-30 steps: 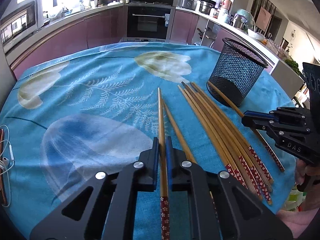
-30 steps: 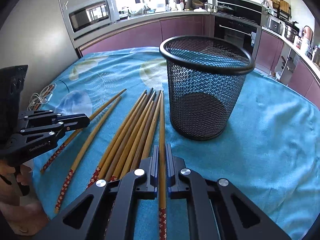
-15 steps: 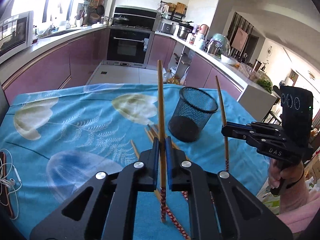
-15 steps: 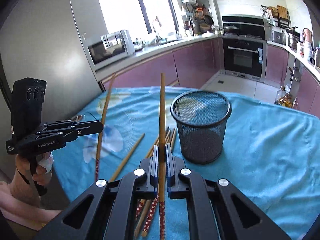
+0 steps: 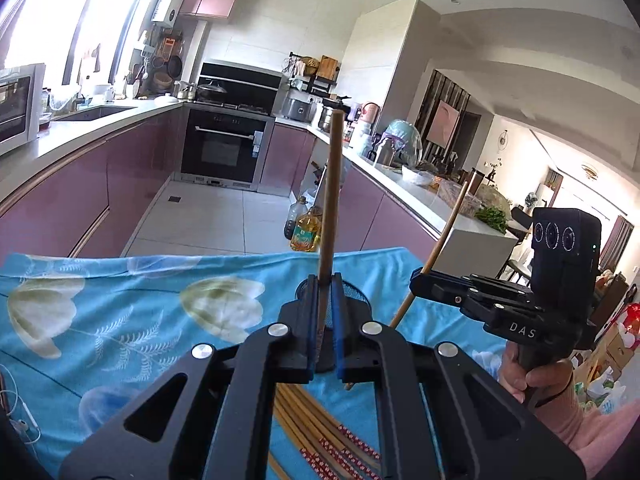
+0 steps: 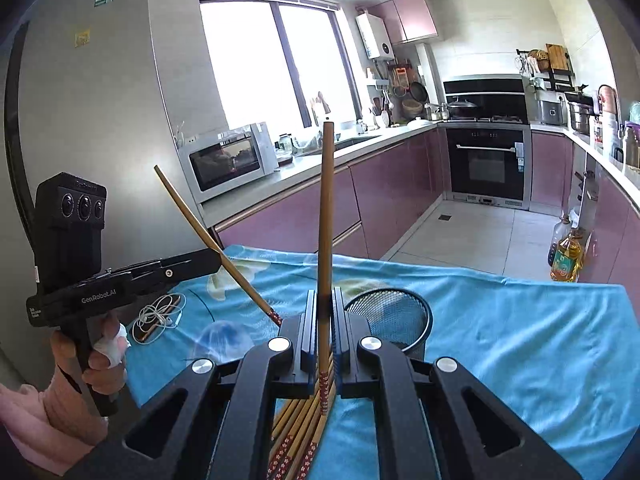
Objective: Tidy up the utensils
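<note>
Both claws have lifted their chopsticks off the worktop (image 5: pixel 120 320).
Left claw (image 5: pixel 325 300) grips one chopstick (image 5: pixel 330 200) upright; right claw (image 6: pixel 325 312) likewise (image 6: pixel 326 208), above mesh cup (image 6: pixel 392 312) and loose chopsticks (image 6: pixel 296 424).

A built-in oven (image 6: pixel 487 164) sits right of centre among purple cabinets (image 6: pixel 396 196). A microwave (image 6: pixel 228 158) stands left of centre on the counter. White earphones (image 6: pixel 158 314) lie at lower left on the blue floral cloth (image 6: pixel 520 320). An oil bottle (image 6: pixel 565 254) stands on the floor at far right.
</note>
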Action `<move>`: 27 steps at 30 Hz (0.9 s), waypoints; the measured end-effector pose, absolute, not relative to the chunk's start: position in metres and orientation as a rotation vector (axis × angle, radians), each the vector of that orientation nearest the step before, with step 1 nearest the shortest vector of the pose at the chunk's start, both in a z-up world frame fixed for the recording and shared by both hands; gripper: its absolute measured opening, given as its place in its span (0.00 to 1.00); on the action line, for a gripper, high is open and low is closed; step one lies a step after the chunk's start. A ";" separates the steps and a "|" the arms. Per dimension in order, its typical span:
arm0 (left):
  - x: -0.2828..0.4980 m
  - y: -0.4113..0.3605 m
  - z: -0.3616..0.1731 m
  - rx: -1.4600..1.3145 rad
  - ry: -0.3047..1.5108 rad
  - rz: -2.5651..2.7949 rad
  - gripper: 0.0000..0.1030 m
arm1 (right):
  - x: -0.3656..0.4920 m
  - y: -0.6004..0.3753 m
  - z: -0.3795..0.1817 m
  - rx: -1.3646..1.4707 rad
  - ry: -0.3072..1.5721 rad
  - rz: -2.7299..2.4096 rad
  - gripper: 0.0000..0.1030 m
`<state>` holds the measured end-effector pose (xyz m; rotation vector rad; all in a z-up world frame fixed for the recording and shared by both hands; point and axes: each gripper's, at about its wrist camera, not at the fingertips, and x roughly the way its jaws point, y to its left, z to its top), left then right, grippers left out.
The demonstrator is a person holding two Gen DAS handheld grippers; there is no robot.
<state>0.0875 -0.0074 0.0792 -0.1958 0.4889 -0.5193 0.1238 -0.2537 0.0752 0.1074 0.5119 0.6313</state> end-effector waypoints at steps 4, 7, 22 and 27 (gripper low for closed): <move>0.098 -0.023 0.102 -0.162 0.445 -0.531 0.05 | 0.134 -0.260 0.091 0.106 0.476 0.622 0.05; 0.108 -0.034 0.118 -0.163 0.437 -0.554 0.01 | 0.141 -0.263 0.101 0.101 0.447 0.605 0.05; 0.141 -0.045 0.048 -0.081 0.648 -0.471 0.10 | 0.156 -0.277 0.077 0.170 0.515 0.594 0.05; 0.142 -0.003 -0.016 -0.065 0.778 -0.370 0.20 | 0.154 -0.286 0.081 0.193 0.492 0.588 0.05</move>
